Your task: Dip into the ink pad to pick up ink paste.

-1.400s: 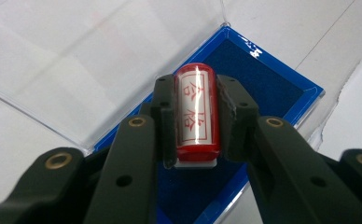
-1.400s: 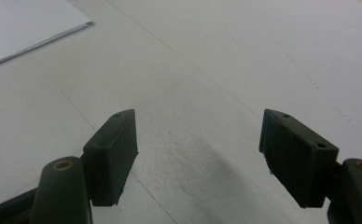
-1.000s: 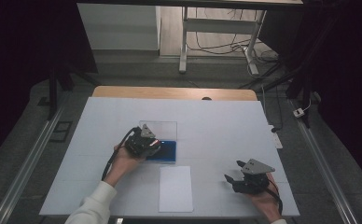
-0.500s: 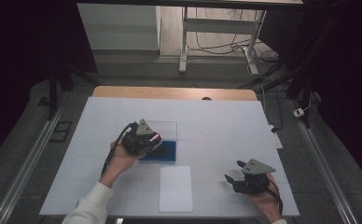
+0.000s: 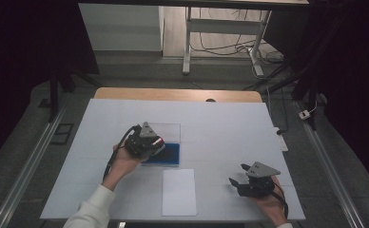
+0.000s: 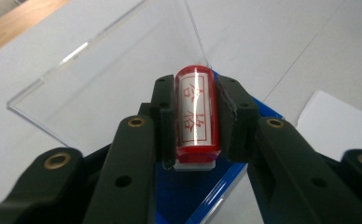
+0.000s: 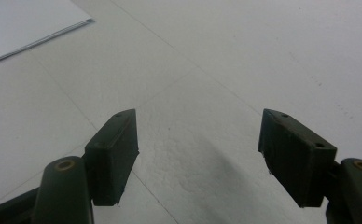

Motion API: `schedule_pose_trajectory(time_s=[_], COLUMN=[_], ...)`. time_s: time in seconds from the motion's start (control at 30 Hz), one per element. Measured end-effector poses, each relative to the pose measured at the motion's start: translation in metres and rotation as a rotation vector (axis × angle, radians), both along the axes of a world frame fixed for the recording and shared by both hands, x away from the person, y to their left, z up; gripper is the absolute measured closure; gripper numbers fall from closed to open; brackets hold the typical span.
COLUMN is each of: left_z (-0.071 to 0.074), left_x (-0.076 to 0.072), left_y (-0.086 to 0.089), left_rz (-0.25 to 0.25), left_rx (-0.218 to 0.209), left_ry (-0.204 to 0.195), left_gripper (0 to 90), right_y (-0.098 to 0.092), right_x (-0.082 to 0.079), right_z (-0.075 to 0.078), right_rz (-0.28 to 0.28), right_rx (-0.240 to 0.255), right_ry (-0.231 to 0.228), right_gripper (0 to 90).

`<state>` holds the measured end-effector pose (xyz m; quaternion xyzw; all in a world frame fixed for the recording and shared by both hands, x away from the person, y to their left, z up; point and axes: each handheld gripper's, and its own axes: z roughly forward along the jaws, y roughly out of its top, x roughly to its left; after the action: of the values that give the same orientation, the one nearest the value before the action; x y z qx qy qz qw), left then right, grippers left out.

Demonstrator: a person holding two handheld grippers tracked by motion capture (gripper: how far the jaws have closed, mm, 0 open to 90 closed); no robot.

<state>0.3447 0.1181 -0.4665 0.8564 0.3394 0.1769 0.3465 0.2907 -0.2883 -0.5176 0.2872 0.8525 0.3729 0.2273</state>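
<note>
Your left gripper (image 6: 195,119) pinches the red stamp (image 6: 194,114) in its jaws over the blue pad (image 5: 166,153), your right gripper (image 5: 243,181) rests spread wide on the table (image 5: 220,123), and the paper (image 5: 179,192) looks not yet stamped.

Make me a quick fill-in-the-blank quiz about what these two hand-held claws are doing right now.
1. The left gripper is shut on a ____ stamp.
2. The right gripper is ____ and holds nothing.
3. The box under the stamp has a ____ base.
4. A white sheet lies ____ the two hands.

Missing words: red; open; blue; between
</note>
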Motion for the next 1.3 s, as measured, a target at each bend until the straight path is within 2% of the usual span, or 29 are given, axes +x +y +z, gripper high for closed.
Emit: schedule_pose_trajectory(time_s=[0.63,1.13,1.3], left_z=[-0.026,-0.027,-0.027], left_x=[0.011,0.012,0.010], left_y=[-0.003,-0.001,-0.004], left_rz=[0.027,0.034,0.039], left_rx=[0.048,0.037,0.059], left_ry=[0.062,0.070,0.065], left_gripper=[70.1,70.2,70.4], right_y=[0.000,0.000,0.001], right_x=[0.001,0.001,0.000], right_z=[-0.001,-0.002,-0.002], right_rz=[0.002,0.003,0.008], right_rx=[-0.001,-0.002,-0.009], right_ry=[0.009,0.011,0.011], right_gripper=[28.7,29.1,29.4])
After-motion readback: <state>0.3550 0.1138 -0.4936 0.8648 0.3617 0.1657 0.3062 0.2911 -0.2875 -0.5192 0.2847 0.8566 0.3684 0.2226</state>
